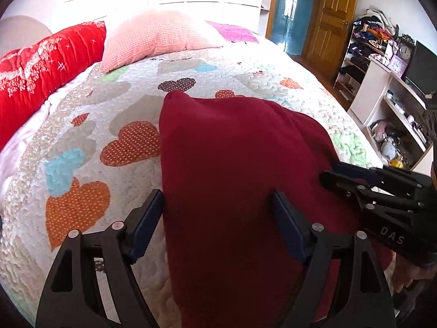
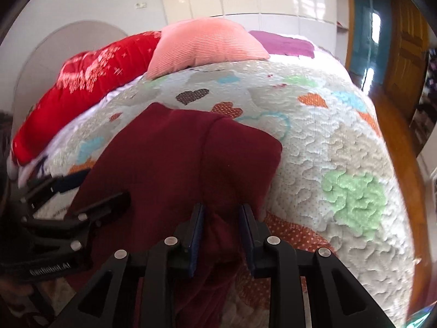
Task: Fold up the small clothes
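Right tool (image 2: 221, 228) pinches a bunched edge of the maroon garment (image 2: 174, 150) on the bed (image 2: 341, 147), left tool (image 1: 218, 227) gapes astride it: grip both corners evenly before folding.

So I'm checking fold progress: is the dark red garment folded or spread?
Folded: the dark red garment lies doubled, one layer's edge crossing another.
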Demonstrator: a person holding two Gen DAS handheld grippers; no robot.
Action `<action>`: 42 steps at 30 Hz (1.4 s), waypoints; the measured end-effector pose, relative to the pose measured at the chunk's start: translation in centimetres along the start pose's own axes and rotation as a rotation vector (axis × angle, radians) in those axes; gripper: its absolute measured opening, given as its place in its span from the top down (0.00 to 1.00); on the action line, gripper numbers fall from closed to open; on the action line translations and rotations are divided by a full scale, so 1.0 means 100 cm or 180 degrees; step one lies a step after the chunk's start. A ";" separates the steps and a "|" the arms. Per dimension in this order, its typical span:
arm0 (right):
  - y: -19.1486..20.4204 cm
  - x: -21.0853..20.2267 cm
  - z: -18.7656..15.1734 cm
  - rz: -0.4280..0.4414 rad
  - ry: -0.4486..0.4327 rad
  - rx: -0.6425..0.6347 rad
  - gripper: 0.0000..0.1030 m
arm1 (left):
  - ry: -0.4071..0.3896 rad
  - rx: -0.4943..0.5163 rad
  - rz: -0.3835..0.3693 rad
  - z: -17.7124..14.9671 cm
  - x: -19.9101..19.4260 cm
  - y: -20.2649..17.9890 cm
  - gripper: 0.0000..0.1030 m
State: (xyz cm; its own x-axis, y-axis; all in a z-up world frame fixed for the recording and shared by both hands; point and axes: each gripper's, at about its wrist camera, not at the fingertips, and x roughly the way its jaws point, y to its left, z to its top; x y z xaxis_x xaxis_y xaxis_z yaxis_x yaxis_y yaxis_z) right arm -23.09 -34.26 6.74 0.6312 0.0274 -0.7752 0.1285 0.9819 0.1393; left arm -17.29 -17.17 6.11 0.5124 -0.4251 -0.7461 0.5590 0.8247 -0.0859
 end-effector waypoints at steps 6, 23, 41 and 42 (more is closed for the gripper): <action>0.010 -0.032 -0.002 0.0044 -0.0058 -0.0072 0.76 | -0.0004 -0.0049 0.0009 0.000 -0.008 0.001 0.19; 0.010 -0.049 -0.034 -0.0010 -0.0023 0.0118 0.70 | -0.0023 -0.0025 0.0098 -0.008 -0.021 -0.004 0.19; 0.040 -0.046 -0.026 -0.0117 -0.0160 -0.0087 0.63 | -0.0274 -0.0063 0.0363 -0.017 -0.053 0.005 0.20; 0.041 -0.048 -0.025 -0.0100 -0.0176 -0.0079 0.63 | -0.0284 -0.0067 0.0388 -0.019 -0.055 0.006 0.20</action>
State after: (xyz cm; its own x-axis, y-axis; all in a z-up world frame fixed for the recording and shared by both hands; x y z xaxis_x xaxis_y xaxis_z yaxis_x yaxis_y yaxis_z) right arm -27.54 -29.91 9.48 0.6684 -0.0132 -0.7437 0.1302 0.9865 0.0995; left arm -20.95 -13.62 8.92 0.6321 -0.3520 -0.6903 0.4758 0.8795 -0.0127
